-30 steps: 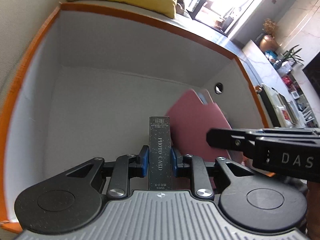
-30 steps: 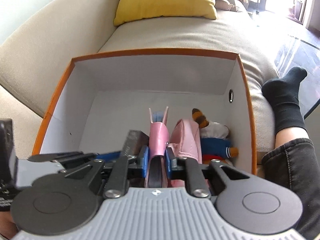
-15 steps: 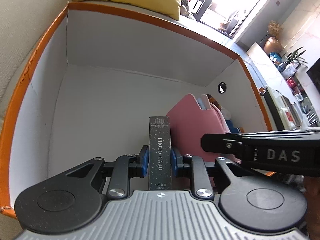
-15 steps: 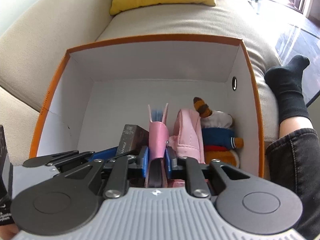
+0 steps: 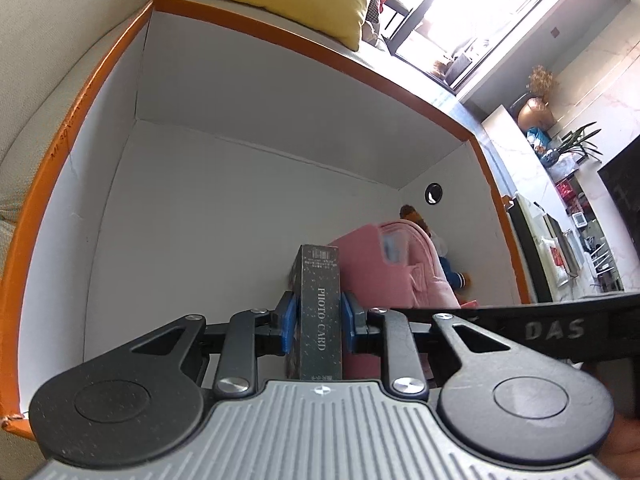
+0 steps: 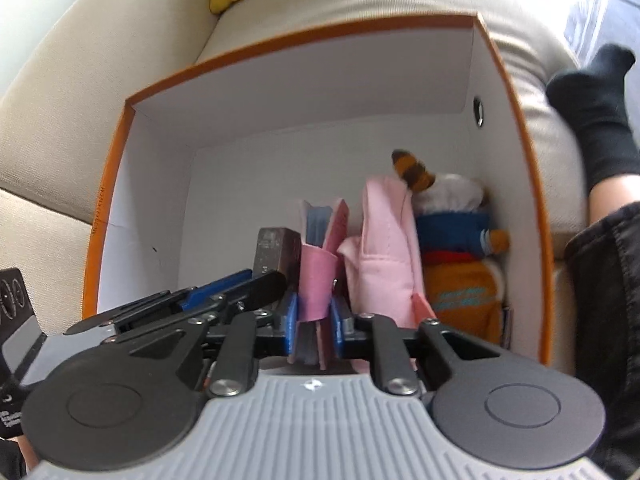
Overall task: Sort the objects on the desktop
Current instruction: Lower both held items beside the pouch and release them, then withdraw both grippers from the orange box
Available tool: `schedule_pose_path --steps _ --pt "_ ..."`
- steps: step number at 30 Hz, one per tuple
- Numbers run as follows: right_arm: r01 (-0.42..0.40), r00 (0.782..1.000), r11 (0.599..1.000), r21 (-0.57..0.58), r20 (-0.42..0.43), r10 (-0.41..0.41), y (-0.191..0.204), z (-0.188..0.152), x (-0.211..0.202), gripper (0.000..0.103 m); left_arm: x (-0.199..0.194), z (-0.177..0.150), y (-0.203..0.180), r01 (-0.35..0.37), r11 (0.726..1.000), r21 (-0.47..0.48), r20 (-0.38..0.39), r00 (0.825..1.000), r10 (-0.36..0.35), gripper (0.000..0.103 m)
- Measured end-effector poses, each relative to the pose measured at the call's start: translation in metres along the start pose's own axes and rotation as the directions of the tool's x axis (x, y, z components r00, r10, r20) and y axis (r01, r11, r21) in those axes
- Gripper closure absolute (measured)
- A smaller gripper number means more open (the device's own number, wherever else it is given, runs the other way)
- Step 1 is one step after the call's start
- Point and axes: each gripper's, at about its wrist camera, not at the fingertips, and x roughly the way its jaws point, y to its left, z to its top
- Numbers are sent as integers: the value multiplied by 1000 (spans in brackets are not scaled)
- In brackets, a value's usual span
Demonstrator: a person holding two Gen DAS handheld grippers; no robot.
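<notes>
I see the beige sofa (image 6: 304, 20) carrying the orange-rimmed white box (image 5: 248, 184). Inside it, by the right wall, a plush toy (image 6: 456, 248) leans beside a pink pouch (image 6: 386, 248). My right tool (image 6: 314, 320) pinches a pink card holder (image 6: 316, 280) just left of that pouch. My left tool (image 5: 320, 320) grips the dark photo card box (image 5: 320, 304) upright, down inside the box.

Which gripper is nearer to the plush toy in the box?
Right. The right gripper, shut on a pink booklet, sits beside the pink pouch leaning on the plush toy. The left gripper, holding the dark photo card box, is farther over.
</notes>
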Motion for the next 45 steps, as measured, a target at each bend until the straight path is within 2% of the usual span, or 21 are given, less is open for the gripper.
schedule_pose_path --steps 5,6,7,8,16,18,24,27,28,29,32,34,36,40,41,42,45 --pt "-16 1000 999 32 -25 17 -1 -3 -3 85 2 1 0 19 1000 -2 -1 1000 -19 78" --pt "-6 1000 1000 24 -22 7 0 -3 -4 85 4 2 0 41 999 -10 -6 999 -41 81" --pt "4 1000 1000 22 -21 -4 1 -3 -4 81 7 2 1 66 998 -20 -16 998 -67 89" --pt "20 1000 1000 23 -21 -20 1 -2 -4 80 8 3 1 79 996 -27 -20 997 -80 91" --pt "30 998 999 -36 49 -28 4 -4 -20 79 11 4 0 79 996 -48 -27 996 -81 91" --pt "12 998 1000 -28 65 -10 1 -4 -23 79 9 4 1 54 997 -50 -17 998 -55 90" --pt "32 989 999 -39 146 -26 -3 -8 -39 79 14 7 0 38 998 -51 -40 998 -40 74" --pt "78 973 995 -58 223 -64 -6 -13 -52 79 17 7 -6 13 1000 -12 -55 998 -14 65" --pt "94 965 994 -60 251 -76 -7 -15 -57 79 18 7 -9 4 1000 4 -61 998 -4 56" --pt "105 958 993 -59 272 -85 -10 -17 -61 79 20 6 -13 -5 1000 21 -67 998 6 53" --pt "130 944 990 -48 313 -109 -20 -19 -71 78 25 5 -18 -46 998 50 -84 995 51 53" --pt "145 939 989 -38 321 -125 -27 -20 -72 78 27 6 -15 -45 998 49 -105 993 50 56" --pt "150 940 988 -24 314 -135 -32 -20 -70 78 29 6 -12 -24 999 40 -127 992 29 65" --pt "171 937 985 14 306 -167 -42 -20 -62 78 30 4 -12 -17 999 30 -127 992 21 66" --pt "182 932 983 23 316 -180 -45 -21 -62 85 30 4 -13 -17 999 29 -129 991 21 66" --pt "174 928 984 34 328 -175 -49 -21 -62 86 30 4 -13 -14 1000 24 -132 991 17 66" --pt "119 936 991 68 326 -134 -59 -21 -64 87 32 5 -14 -9 1000 14 -138 990 11 66"
